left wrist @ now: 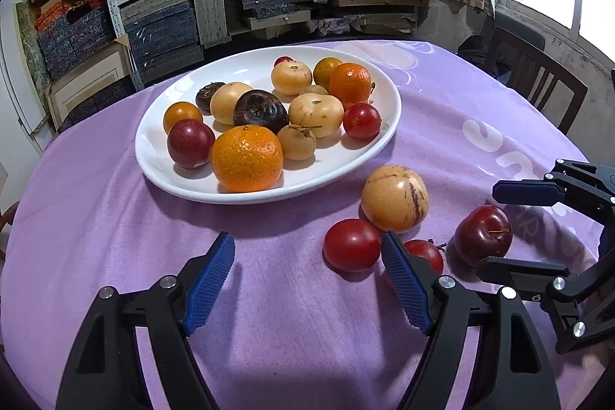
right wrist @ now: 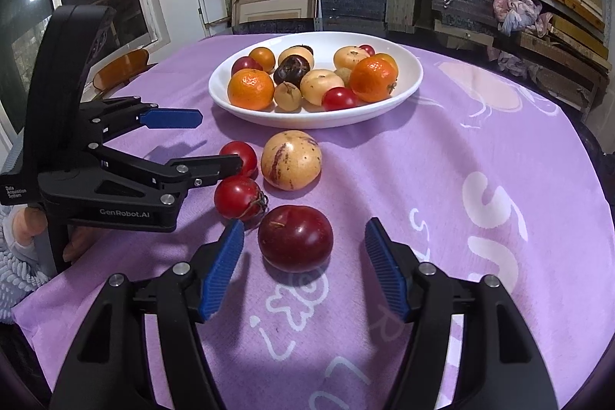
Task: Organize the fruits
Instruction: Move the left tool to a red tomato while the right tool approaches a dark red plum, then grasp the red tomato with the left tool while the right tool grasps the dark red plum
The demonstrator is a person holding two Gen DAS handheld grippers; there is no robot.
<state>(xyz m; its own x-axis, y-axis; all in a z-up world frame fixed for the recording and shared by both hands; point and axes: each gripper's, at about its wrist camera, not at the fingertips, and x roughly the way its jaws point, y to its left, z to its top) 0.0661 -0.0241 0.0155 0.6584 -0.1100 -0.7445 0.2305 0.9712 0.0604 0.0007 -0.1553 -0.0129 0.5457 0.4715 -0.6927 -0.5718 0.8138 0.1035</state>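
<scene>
A white plate (left wrist: 246, 72) (right wrist: 407, 64) holds several fruits: oranges, pale yellow ones, dark ones and small red ones. On the purple cloth in front of it lie a yellow striped fruit (left wrist: 394, 198) (right wrist: 291, 159), two red tomatoes (left wrist: 351, 244) (right wrist: 238, 198) and a dark red plum (left wrist: 483, 235) (right wrist: 295, 237). My right gripper (right wrist: 303, 231) (left wrist: 488, 231) is open around the plum, with a gap on each side. My left gripper (left wrist: 307, 244) (right wrist: 221, 141) is open low over the cloth. Its right finger is beside the tomatoes and it holds nothing.
The round table's purple cloth (left wrist: 115, 218) drops off at the edges. Shelves of stacked boxes (left wrist: 161, 25) stand behind the table. A wooden chair (left wrist: 538, 79) is at the far right. A hand (right wrist: 23, 221) holds the left gripper's handle.
</scene>
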